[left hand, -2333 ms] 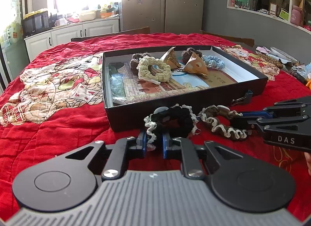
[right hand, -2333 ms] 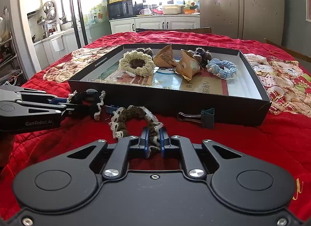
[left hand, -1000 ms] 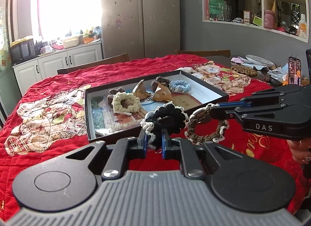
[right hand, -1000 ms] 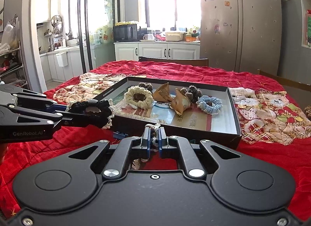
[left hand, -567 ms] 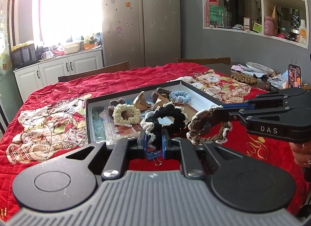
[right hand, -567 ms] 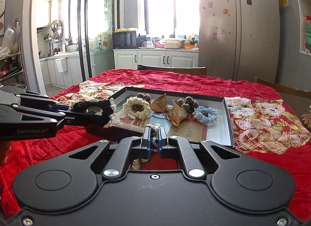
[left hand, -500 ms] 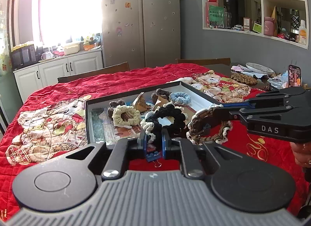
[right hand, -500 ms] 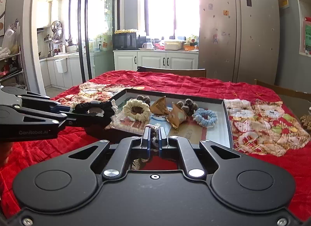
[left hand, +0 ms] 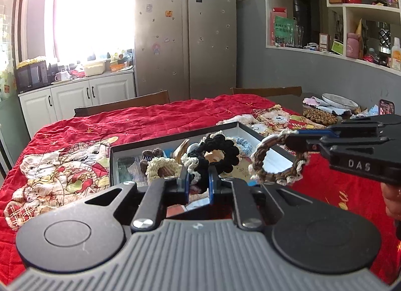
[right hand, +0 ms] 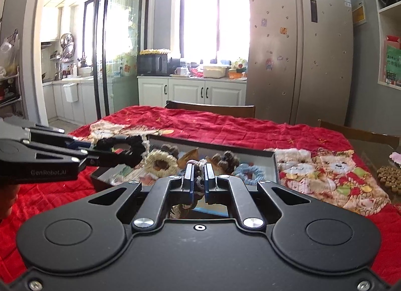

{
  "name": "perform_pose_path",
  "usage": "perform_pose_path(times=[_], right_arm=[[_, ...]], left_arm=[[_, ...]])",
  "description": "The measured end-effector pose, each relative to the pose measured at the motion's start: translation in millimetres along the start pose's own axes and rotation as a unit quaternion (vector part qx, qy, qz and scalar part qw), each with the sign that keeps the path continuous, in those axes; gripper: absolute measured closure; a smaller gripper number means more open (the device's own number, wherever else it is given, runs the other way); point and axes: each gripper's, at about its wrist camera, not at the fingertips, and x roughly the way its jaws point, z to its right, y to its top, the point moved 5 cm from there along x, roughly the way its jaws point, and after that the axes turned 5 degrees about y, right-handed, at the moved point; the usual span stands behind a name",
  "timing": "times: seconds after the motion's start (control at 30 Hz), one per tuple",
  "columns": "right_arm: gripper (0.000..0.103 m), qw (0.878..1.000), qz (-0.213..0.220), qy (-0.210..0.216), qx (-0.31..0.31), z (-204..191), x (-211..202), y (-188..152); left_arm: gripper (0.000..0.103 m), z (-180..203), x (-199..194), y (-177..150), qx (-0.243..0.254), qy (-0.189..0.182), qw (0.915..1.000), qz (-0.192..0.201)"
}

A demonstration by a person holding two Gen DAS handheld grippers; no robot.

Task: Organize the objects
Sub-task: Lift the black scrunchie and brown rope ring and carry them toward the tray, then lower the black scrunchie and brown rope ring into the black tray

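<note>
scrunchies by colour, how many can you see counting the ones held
black: 1, black scrunchie in the left tool
brown: 1, brown scrunchie in the right tool
cream: 1, cream scrunchie in the box
blue: 1, blue scrunchie in the box
total: 4

The table (right hand: 225, 125) is covered by a red quilt (left hand: 150, 120) printed with bear panels. A shallow black tray (right hand: 275, 165) lies on the quilt near the centre. At the table's right edge, off the quilt, lie a white plate (left hand: 339, 100), a brown beaded mat (left hand: 319, 117) and a phone (left hand: 387, 107).
</note>
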Motion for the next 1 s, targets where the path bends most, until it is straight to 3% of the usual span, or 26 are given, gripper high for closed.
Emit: perform_pose_path(times=[0.57, 1.0], right_arm=[[0.095, 0.999, 0.009, -0.042, 0.013, 41.3, 45.8, 35.7], [0.095, 0.998, -0.015, -0.049, 0.031, 57.0, 96.1, 31.5]], left_arm=[[0.086, -6.4, 54.6, 20.6, -0.013, 0.026, 0.9996, -0.008], [0.086, -16.7, 89.9, 23.7, -0.032, 0.047, 0.9982, -0.018]])
